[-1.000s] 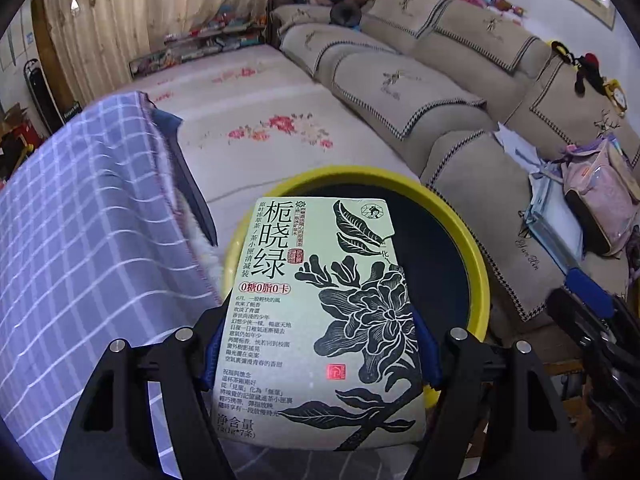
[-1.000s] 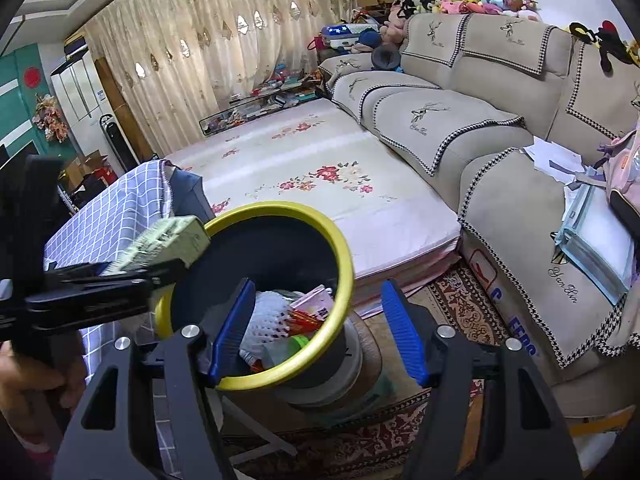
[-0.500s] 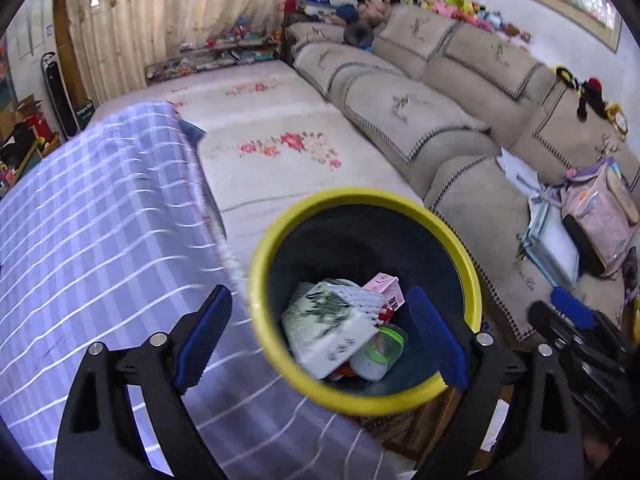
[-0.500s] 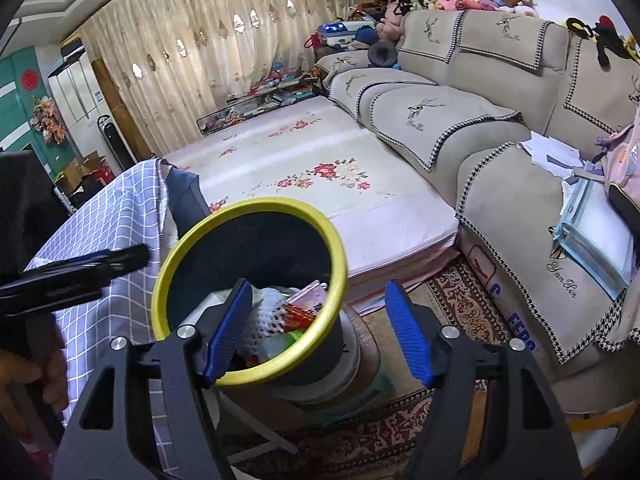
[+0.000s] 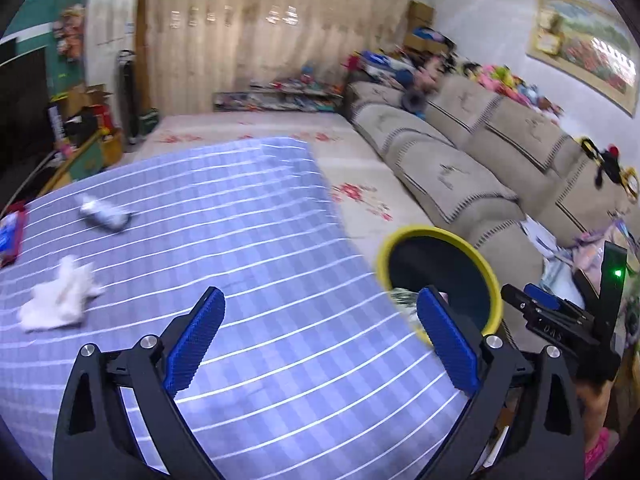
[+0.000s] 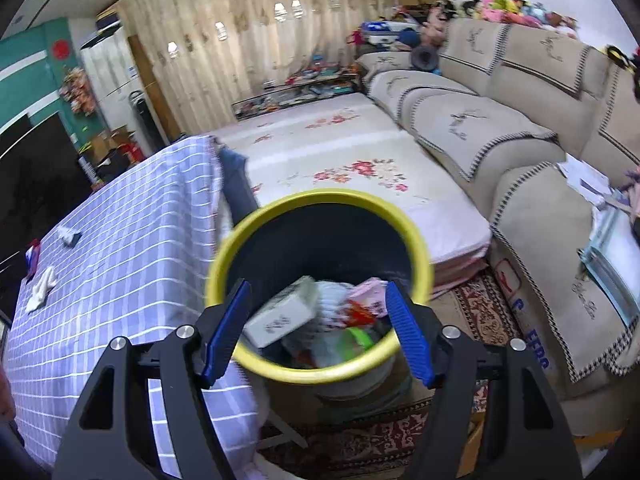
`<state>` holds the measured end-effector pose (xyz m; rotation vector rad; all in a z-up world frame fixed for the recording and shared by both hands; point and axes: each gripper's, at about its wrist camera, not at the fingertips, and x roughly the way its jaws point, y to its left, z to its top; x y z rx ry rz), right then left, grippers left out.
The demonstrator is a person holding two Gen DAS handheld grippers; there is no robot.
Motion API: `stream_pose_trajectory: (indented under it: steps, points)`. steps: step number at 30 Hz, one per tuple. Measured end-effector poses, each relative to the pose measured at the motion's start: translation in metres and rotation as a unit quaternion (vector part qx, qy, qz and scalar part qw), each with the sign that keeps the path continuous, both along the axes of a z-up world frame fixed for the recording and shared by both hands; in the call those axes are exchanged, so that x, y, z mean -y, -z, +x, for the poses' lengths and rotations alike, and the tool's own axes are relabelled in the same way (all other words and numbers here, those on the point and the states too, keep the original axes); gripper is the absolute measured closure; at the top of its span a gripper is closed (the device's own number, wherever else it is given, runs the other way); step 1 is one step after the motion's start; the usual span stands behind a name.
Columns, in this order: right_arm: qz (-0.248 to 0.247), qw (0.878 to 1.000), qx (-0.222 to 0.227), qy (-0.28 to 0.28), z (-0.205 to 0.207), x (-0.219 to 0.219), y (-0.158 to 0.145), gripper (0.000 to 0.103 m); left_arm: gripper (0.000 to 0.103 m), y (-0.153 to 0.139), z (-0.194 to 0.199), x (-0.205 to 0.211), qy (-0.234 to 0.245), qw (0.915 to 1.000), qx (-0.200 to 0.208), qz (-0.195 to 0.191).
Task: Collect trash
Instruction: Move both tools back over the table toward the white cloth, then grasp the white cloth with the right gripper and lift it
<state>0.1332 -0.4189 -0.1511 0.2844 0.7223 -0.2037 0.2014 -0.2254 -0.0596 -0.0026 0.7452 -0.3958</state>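
Observation:
The yellow-rimmed black trash bin (image 6: 320,200) stands beside the table and holds the pale green tea box (image 6: 282,316) and other rubbish. It also shows in the left wrist view (image 5: 436,236). My left gripper (image 5: 320,336) is open and empty over the purple checked tablecloth (image 5: 248,248). On the cloth lie a crumpled white tissue (image 5: 60,300), a small silver bottle (image 5: 102,214) and a red and blue packet (image 5: 10,234). My right gripper (image 6: 318,330) is open and empty just above the bin's near rim.
A beige sofa (image 6: 500,128) runs along the right wall, with a floral-covered daybed (image 6: 340,160) before it. A patterned rug (image 6: 472,308) lies under the bin. Clutter and boxes (image 5: 88,112) stand at the far left.
My left gripper opened and dropped the tea box into the bin, then swung left over the table. My right gripper moved closer over the bin.

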Motion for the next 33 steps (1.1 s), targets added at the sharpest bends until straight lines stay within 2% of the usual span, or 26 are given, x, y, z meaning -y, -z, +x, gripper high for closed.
stream_pose_trajectory:
  steps: [3,8,13,18,23,25,29,33]
  points:
    - [-0.002,0.999,-0.001,-0.040,0.014,-0.028,-0.003,0.037,0.008,-0.006,-0.012,-0.049,-0.045,0.9989,0.016,0.000]
    - [0.001,0.991,-0.003,-0.132,0.046,-0.095,-0.012,0.037,0.008,-0.018,-0.036,-0.134,-0.129,0.9905,0.046,0.006]
    - [0.001,0.972,-0.013,-0.236,0.080,-0.185,-0.016,0.037,0.007,-0.018,-0.057,-0.214,-0.206,0.9773,0.050,0.009]
    - [-0.003,0.949,-0.022,-0.314,0.102,-0.270,-0.020,0.037,0.007,-0.010,-0.069,-0.266,-0.244,0.9687,0.046,0.003]
    - [-0.018,0.929,-0.027,-0.368,0.123,-0.349,-0.023,0.037,0.007,0.000,-0.070,-0.281,-0.251,0.9674,0.036,0.002]
    - [-0.034,0.925,-0.029,-0.378,0.135,-0.378,-0.021,0.037,0.007,0.005,-0.070,-0.286,-0.251,0.9676,0.031,-0.002]
    - [-0.061,0.923,-0.043,-0.377,0.159,-0.415,-0.009,0.037,0.007,0.010,-0.068,-0.290,-0.248,0.9683,0.023,-0.009]
    - [-0.081,0.925,-0.067,-0.366,0.184,-0.434,0.009,0.037,0.007,0.014,-0.068,-0.294,-0.246,0.9690,0.018,-0.014]
